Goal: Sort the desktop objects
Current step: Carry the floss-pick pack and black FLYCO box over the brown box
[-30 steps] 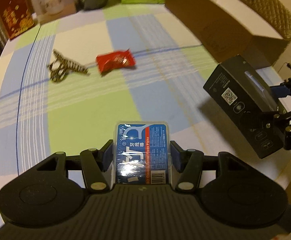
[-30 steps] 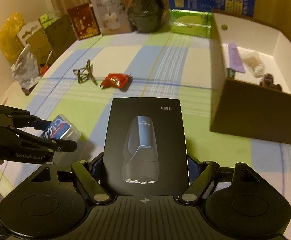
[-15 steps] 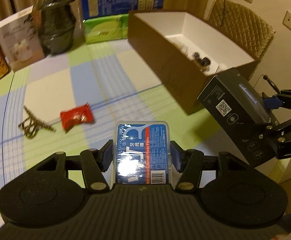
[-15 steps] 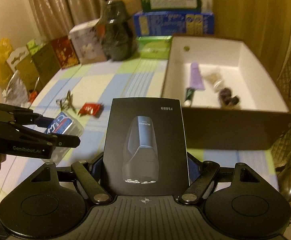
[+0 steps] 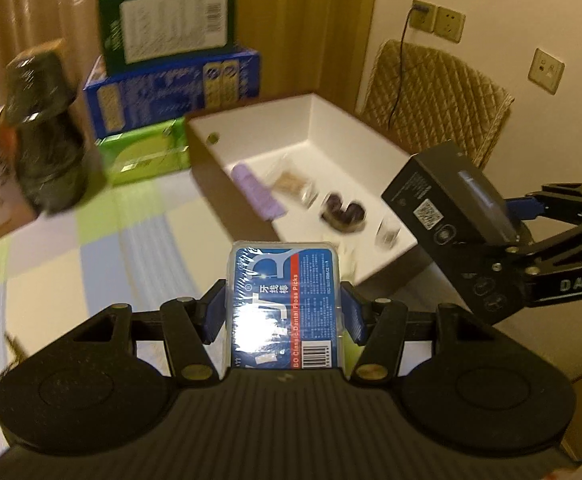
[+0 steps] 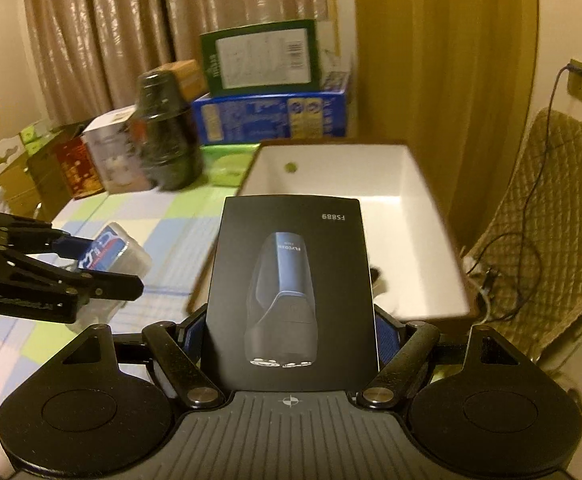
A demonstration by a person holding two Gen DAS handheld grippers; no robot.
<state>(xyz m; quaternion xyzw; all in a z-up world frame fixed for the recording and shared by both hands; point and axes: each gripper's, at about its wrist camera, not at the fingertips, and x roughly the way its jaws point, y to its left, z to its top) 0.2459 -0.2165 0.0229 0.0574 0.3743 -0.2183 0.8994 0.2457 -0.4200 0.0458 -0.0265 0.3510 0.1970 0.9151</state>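
A table covered in a checked green, blue and white cloth [image 5: 103, 248] stands before beige curtains [image 6: 103, 40], with stacked cartons along its far edge: a green box [image 5: 167, 24] on a blue box [image 5: 171, 88] on a lime-green one [image 5: 147, 156], and a dark wrapped jar [image 5: 43, 136] at 10 o'clock of the left wrist view. A quilted chair [image 5: 435, 96] sits at 2 o'clock beyond the table.

The open brown cardboard box [image 5: 331, 136], white inside, lies at 1 o'clock from the left gripper [image 5: 285, 312]; in it are a purple tube [image 5: 257, 192], a small clear packet [image 5: 291, 182] and a dark round item [image 5: 345, 212], all blurred.

The left gripper's jaws are clamped on a blue floss pick case [image 5: 285, 304], held upright in the air, short of the box's near wall. The right gripper [image 6: 291, 328] grips a black shaver box [image 6: 291, 292] on both sides, held above the near end of the cardboard box. In the left view that shaver box [image 5: 451, 220] sits at 3 o'clock.
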